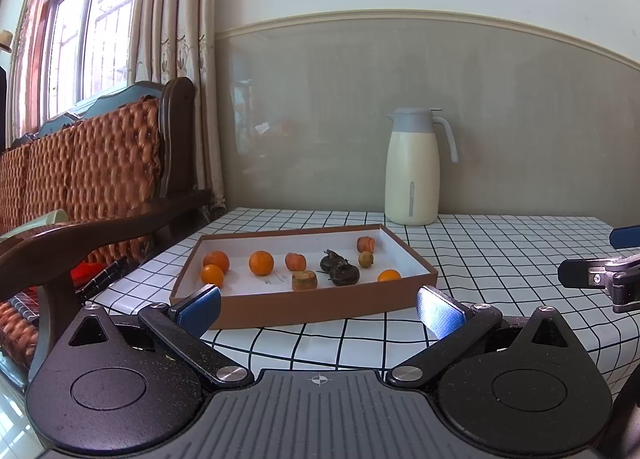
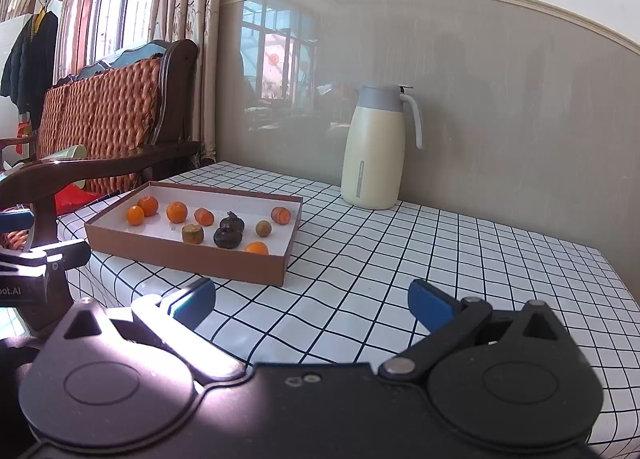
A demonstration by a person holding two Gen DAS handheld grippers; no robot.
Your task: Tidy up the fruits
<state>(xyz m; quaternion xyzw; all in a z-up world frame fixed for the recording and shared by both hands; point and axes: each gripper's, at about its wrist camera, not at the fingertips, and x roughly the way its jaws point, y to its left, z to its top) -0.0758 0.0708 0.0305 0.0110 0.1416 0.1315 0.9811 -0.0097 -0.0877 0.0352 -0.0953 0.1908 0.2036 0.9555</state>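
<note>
- Left gripper [image 1: 319, 309]: hovering at the near edge of the table, jaws standing wide apart, gripping nothing; blue pads [image 1: 200, 309] showing on both fingers.
- Right gripper [image 2: 312, 301]: hovering over the tablecloth to the right of the box, jaws also spread wide, carrying nothing.
- Box [image 1: 320, 305]: shallow, brown outside, white inside, lying flat on the left part of the table, just ahead of the left gripper.
- Box contents, left end: three oranges [image 1: 216, 260] sitting close together, two of them touching or nearly so.
- Box contents, middle: one reddish-orange cut piece [image 1: 295, 261]; one greenish-brown cut stub [image 1: 304, 280] resting near the front wall; two dark brown bulb-like fruits [image 1: 339, 268] lying against each other.
- Box contents, right end: another reddish-orange cut piece [image 1: 365, 244] sitting by the back wall; a small olive-green round fruit [image 1: 365, 259] just in front of it; one more orange [image 1: 389, 275] resting against the front wall.
- Checked tablecloth [image 2: 400, 259]: white with black grid, covering the table.
- Jug [image 2: 376, 147]: cream body, grey lid and handle, standing upright at the back by the wall, well apart from the box; lid closed, contents hidden.
- Wooden armchair [image 2: 104, 115]: woven cushion, standing left of the table.
</note>
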